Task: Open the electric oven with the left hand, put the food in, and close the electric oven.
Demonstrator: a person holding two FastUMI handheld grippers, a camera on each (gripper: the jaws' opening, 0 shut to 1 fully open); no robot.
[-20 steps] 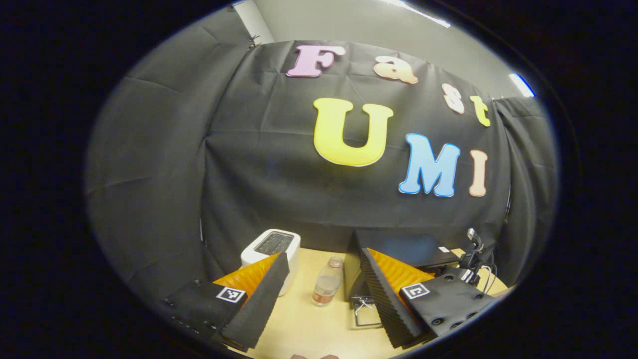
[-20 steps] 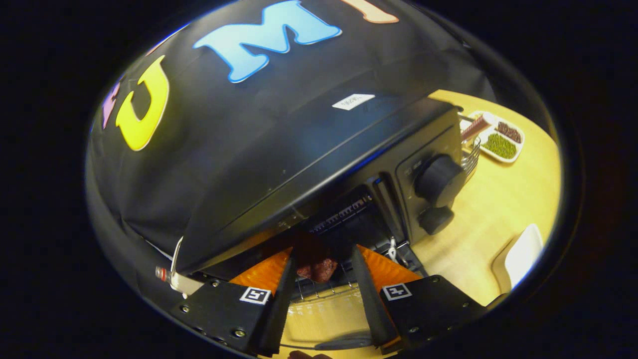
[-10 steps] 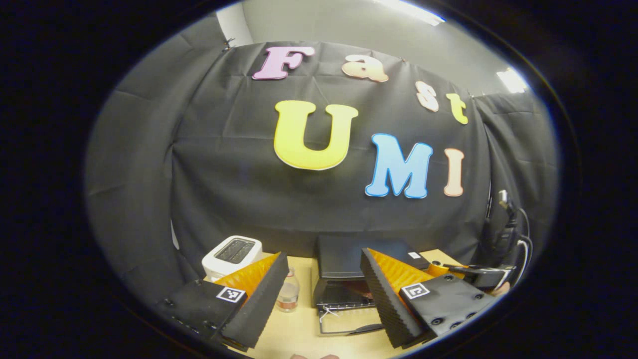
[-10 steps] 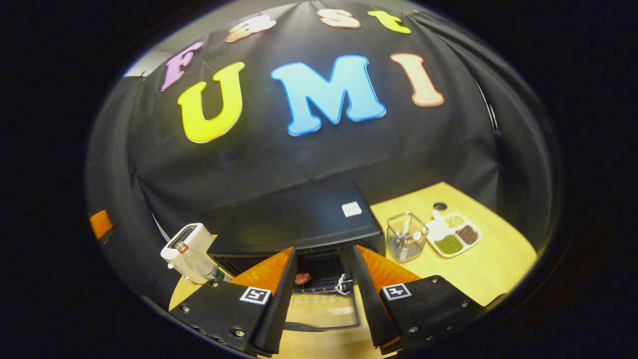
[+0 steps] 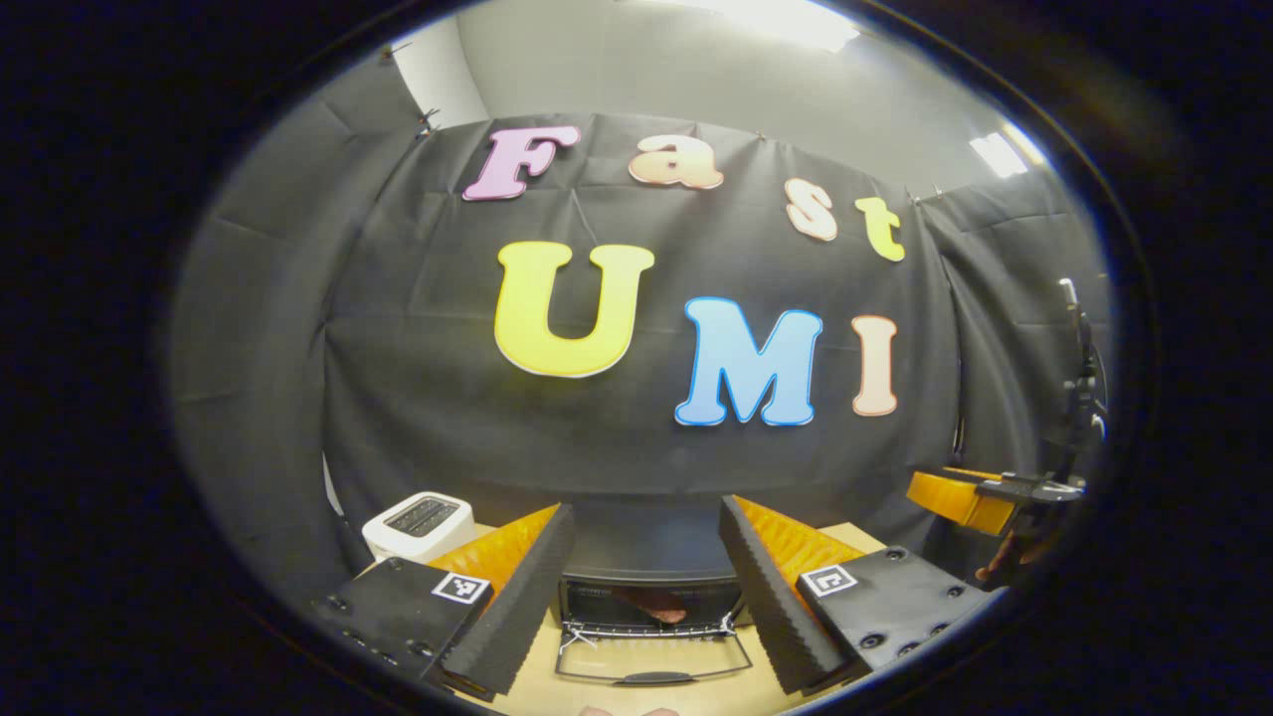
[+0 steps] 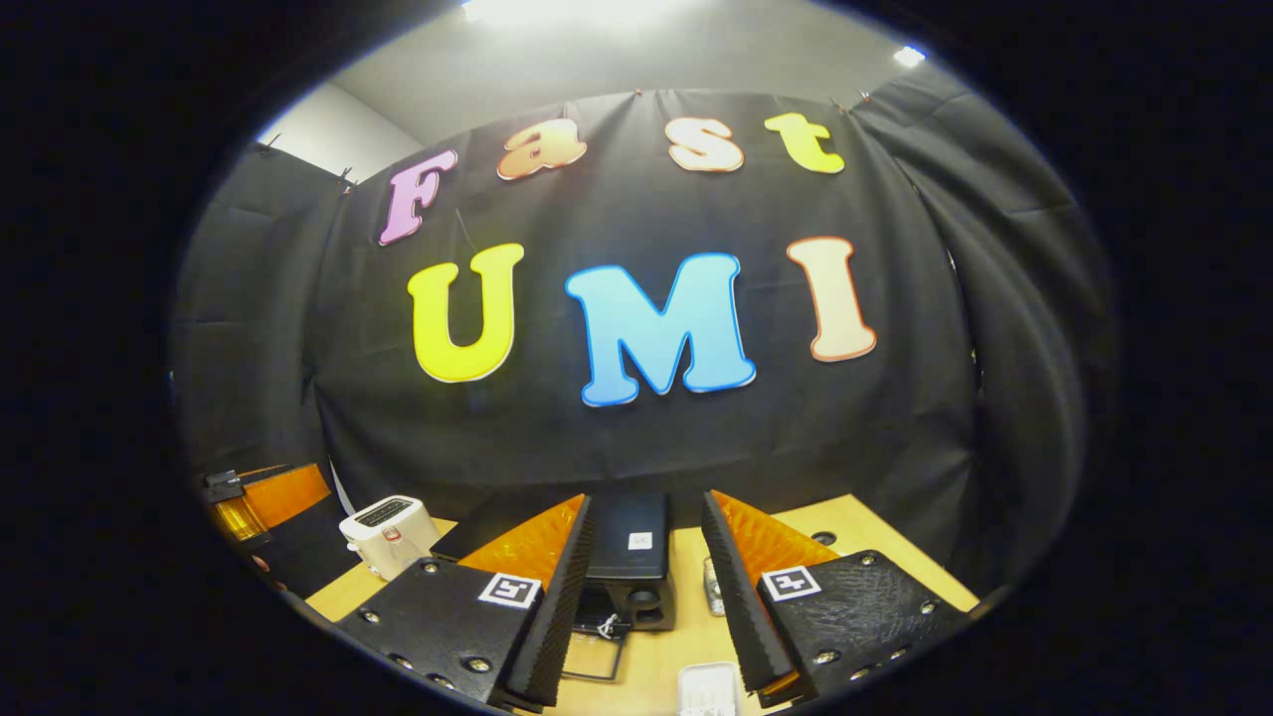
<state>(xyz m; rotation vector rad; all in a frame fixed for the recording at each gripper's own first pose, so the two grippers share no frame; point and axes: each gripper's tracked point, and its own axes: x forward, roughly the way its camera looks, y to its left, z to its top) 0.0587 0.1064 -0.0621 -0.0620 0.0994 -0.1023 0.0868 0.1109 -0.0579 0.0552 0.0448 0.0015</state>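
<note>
Oven (image 5: pixel 651 572) door (image 5: pixel 651 661) down, food (image 5: pixel 651 604) on its rack; left gripper (image 5: pixel 646 597) and right gripper (image 6: pixel 641 597) gape empty; closing remains.

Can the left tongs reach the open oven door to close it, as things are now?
Probably yes. In the left gripper view the left tongs are open and face the oven straight on. Its door lies folded down, and nothing stands between them. The food sits inside on the rack.

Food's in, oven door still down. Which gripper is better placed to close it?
Left. The left gripper is open, empty and squarely facing the lowered door of the oven. The right gripper, also open, stands farther back and off to the side.
</note>
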